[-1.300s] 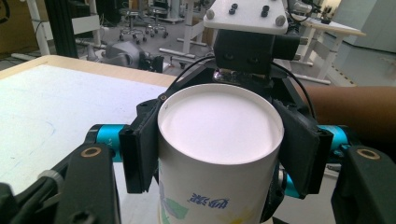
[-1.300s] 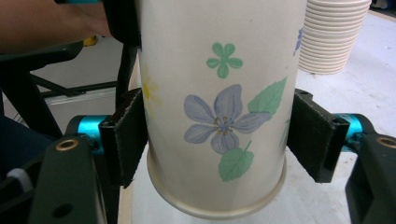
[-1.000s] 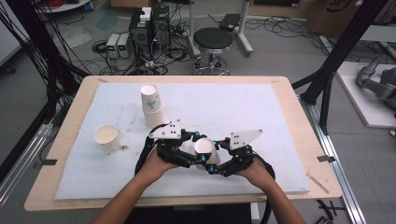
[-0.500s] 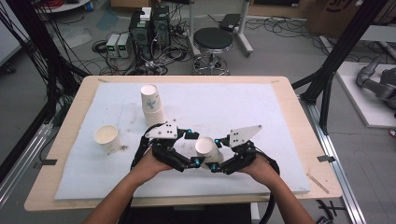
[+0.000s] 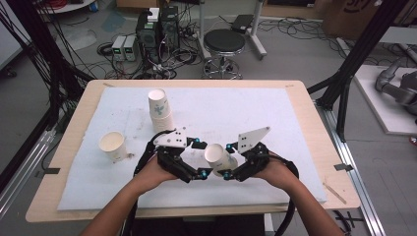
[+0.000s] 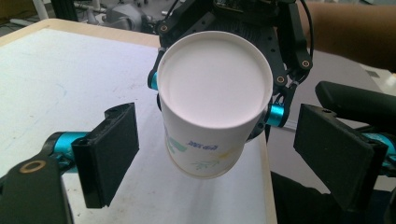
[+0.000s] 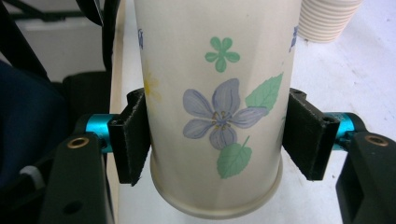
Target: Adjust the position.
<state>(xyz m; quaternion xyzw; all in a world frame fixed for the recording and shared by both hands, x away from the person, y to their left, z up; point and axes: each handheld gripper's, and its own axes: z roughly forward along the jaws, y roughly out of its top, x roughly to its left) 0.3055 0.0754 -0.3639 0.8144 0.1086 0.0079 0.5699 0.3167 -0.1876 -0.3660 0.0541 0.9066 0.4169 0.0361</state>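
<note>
The right gripper [image 7: 215,140] clamps the flowered paper cup [image 7: 215,93]; the cup's rim is cut off in the right gripper view. The left gripper [image 6: 215,154] has just opened, its pads clear of the cup.

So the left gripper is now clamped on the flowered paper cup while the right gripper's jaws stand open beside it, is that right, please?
Not quite, the roles are reversed. The right gripper is clamped on the flowered paper cup, as the right gripper view shows. The left gripper has just been opening; its jaws stand apart on either side of the cup, as the left gripper view shows.
</note>
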